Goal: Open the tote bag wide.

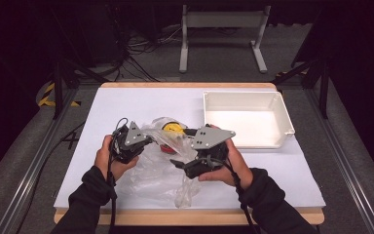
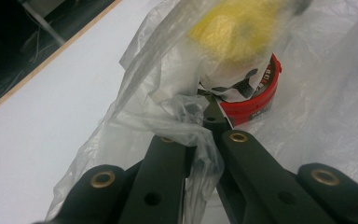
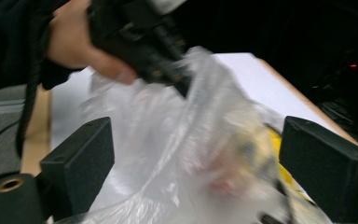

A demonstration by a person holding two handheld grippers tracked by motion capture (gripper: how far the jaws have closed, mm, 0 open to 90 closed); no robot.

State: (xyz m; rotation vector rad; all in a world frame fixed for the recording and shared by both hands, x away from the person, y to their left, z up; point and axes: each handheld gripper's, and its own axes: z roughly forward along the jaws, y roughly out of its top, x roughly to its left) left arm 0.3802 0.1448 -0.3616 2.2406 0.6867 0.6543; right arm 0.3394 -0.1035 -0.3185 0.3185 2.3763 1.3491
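A clear plastic bag [image 1: 160, 168] lies crumpled on the white table [image 1: 126, 105], between the two hands and spreading toward the near edge; its film is so thin that its outline is hard to trace against the tabletop. The left gripper [image 1: 143, 142] has its jaws shut on a bunched fold of the bag, and the left gripper view shows the film gathered and pinched at the jaw tips [image 2: 205, 122]. Inside the bag sits a yellow thing [image 2: 235, 25], blurred and partly cut off by the top of that view, so what it is cannot be told; just below it lies a red-rimmed round item [image 2: 254, 100] with lettering too small to read; both are veiled by plastic.

The right gripper [image 1: 182, 165] stands with its jaws wide apart; in the right gripper view the bag [image 3: 191, 154] billows between the two black pads [image 3: 81, 161] without being pressed by them, and the picture is smeared, so the bag's contents show as faint yellow and red patches. The left hand [image 3: 81, 44] appears there too, cut off at the top.

A white tray [image 1: 246, 119] stands well apart on the table's far right.
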